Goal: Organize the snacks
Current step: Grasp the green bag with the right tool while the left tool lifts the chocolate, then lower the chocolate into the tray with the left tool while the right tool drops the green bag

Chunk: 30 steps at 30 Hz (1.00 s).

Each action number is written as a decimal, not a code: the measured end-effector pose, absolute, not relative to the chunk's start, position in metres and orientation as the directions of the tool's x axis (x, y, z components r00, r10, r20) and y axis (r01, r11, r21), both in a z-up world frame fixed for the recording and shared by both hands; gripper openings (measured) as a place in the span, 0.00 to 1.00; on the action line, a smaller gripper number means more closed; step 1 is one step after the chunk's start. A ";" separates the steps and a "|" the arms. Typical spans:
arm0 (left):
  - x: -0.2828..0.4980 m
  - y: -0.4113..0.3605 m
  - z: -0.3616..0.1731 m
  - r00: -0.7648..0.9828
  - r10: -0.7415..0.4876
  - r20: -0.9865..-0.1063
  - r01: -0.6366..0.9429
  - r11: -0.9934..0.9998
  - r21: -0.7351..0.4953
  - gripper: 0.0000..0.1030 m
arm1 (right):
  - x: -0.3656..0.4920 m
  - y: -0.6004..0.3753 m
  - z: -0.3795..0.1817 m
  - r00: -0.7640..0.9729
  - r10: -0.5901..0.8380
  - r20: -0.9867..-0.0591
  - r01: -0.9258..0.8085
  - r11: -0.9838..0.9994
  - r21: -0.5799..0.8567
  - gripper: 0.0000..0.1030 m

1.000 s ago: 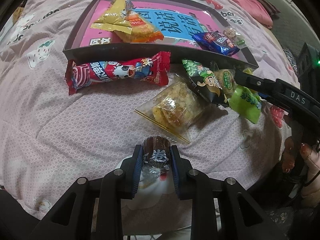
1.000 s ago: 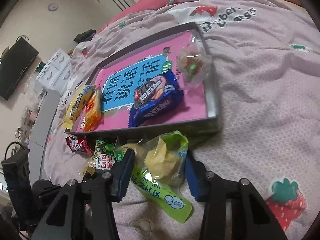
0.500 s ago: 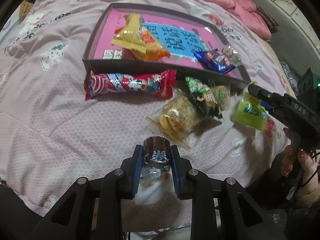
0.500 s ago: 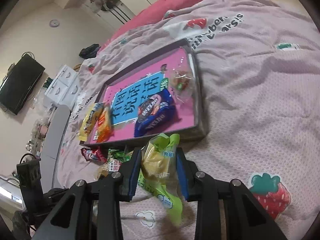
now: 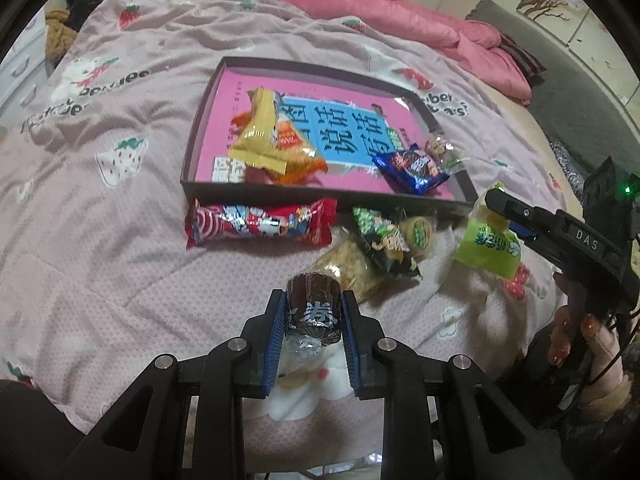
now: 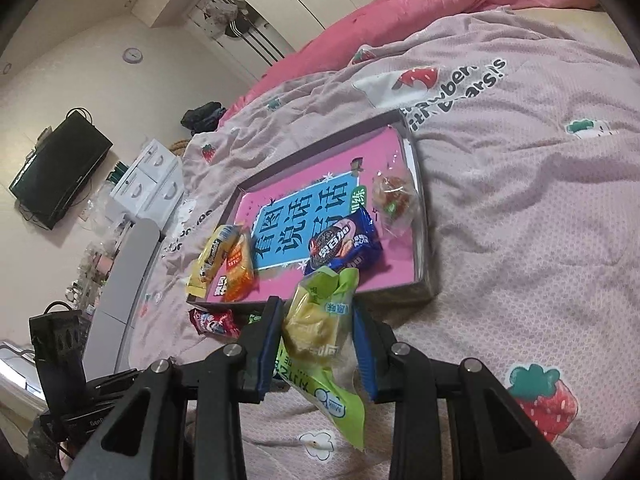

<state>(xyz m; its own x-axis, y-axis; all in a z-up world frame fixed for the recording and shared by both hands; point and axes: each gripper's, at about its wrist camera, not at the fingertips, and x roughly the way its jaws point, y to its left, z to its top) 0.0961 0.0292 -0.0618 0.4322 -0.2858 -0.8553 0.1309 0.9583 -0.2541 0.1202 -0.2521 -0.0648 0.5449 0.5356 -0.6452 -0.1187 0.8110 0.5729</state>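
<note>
Snacks lie beside the tray point(image 5: 320, 193) on the bedspread point(image 5: 120, 264), while the left gripper point(image 5: 313, 316) clamps a brown wrapped cake point(image 5: 314, 304) and the right gripper point(image 6: 316, 328) clamps a green-yellow packet point(image 6: 320, 320).

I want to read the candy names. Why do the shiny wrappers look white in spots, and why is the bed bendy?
Left wrist view: lamp glare whitens patches of the long red foil wrapper, and the dark-walled pink tray bows from fisheye distortion. Right wrist view: the crinkly green-and-clear snack bag is close, its print upside down.
</note>
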 end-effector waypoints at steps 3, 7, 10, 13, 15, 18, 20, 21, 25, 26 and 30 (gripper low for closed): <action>0.099 0.030 -0.058 0.446 -0.287 -0.848 0.127 0.958 -0.257 0.27 | 0.120 -0.254 -0.062 0.553 0.538 -0.636 -0.119 0.807 0.579 0.33; 0.109 0.031 -0.054 0.466 -0.290 -0.836 0.117 0.957 -0.266 0.27 | 0.120 -0.257 -0.057 0.571 0.541 -0.617 -0.124 0.800 0.586 0.33; 0.117 0.030 -0.050 0.483 -0.298 -0.823 0.118 0.954 -0.276 0.27 | 0.120 -0.257 -0.054 0.582 0.541 -0.607 -0.127 0.798 0.589 0.33; 0.125 0.027 -0.046 0.497 -0.301 -0.814 0.128 0.953 -0.274 0.27 | 0.123 -0.257 -0.052 0.588 0.542 -0.601 -0.133 0.797 0.589 0.33; 0.132 0.024 -0.044 0.506 -0.307 -0.806 0.136 0.951 -0.277 0.27 | 0.126 -0.257 -0.050 0.595 0.540 -0.595 -0.134 0.797 0.589 0.33; 0.140 0.020 -0.043 0.517 -0.308 -0.799 0.145 0.951 -0.273 0.27 | 0.129 -0.258 -0.048 0.609 0.534 -0.586 -0.133 0.797 0.589 0.33; 0.147 0.017 -0.043 0.522 -0.313 -0.794 0.149 0.949 -0.277 0.27 | 0.131 -0.260 -0.047 0.618 0.532 -0.579 -0.130 0.795 0.592 0.33; 0.149 0.016 -0.043 0.524 -0.313 -0.792 0.150 0.949 -0.277 0.27 | 0.132 -0.261 -0.047 0.622 0.530 -0.577 -0.129 0.795 0.592 0.33; 0.162 0.009 -0.046 0.530 -0.302 -0.792 0.154 0.953 -0.261 0.27 | 0.137 -0.263 -0.044 0.639 0.518 -0.569 -0.131 0.802 0.583 0.33; 0.164 0.009 -0.047 0.535 -0.294 -0.792 0.151 0.956 -0.253 0.27 | 0.138 -0.263 -0.043 0.644 0.515 -0.565 -0.133 0.803 0.581 0.33; 0.176 0.015 -0.050 0.548 -0.275 -0.790 0.128 0.961 -0.245 0.27 | 0.142 -0.264 -0.039 0.659 0.506 -0.556 -0.142 0.810 0.569 0.33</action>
<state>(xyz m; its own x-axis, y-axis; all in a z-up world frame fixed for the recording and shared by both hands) 0.1759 0.0146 -0.0498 0.5479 -0.2749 -0.7901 0.1281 0.9609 -0.2455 0.1417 -0.2642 -0.0392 0.6592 0.5062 -0.5561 -0.1422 0.8100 0.5689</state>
